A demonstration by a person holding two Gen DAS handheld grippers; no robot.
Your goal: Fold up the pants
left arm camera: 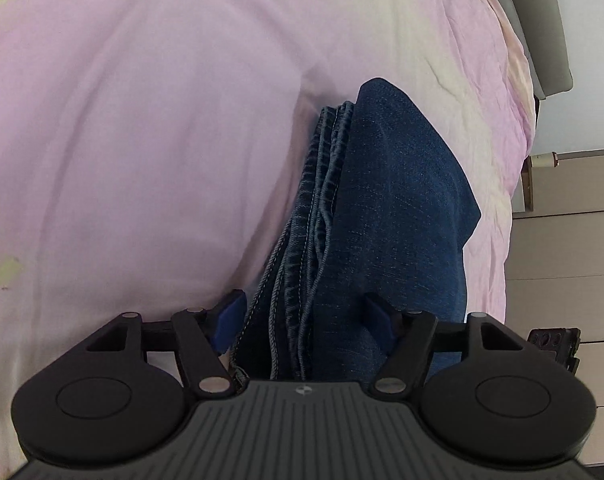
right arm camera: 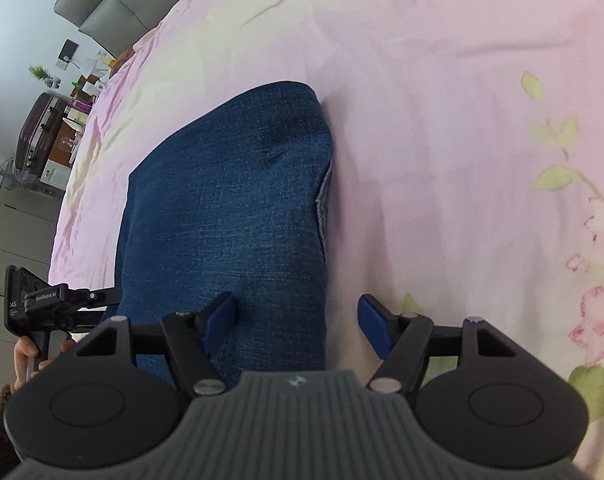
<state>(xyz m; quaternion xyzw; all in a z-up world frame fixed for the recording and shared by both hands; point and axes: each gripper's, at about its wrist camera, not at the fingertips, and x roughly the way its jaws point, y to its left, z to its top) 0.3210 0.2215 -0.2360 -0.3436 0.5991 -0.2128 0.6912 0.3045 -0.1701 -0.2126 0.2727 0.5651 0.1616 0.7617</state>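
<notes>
Folded blue jeans (left arm camera: 394, 200) lie on the pink bedsheet (left arm camera: 141, 140), their stacked seams and hems showing along the left side. My left gripper (left arm camera: 306, 320) hovers open over the near end of the bundle. Its blue pads (left arm camera: 227, 320) straddle the layered edge without pressing it. In the right wrist view the jeans (right arm camera: 221, 200) show a smooth folded top. My right gripper (right arm camera: 297, 320) is open, one pad over the denim and the other over the sheet, with the jeans' right edge between them. The left gripper (right arm camera: 41, 304) and the hand (right arm camera: 23, 354) holding it show at the left edge.
The flowered sheet (right arm camera: 462, 160) covers a bed with a grey padded headboard (right arm camera: 109, 4). Beyond the bed's edge stand a dark suitcase (right arm camera: 35, 136), a cluttered desk (right arm camera: 81, 88) and a fan (right arm camera: 11, 174). Pale floor (left arm camera: 562, 248) lies beside the bed.
</notes>
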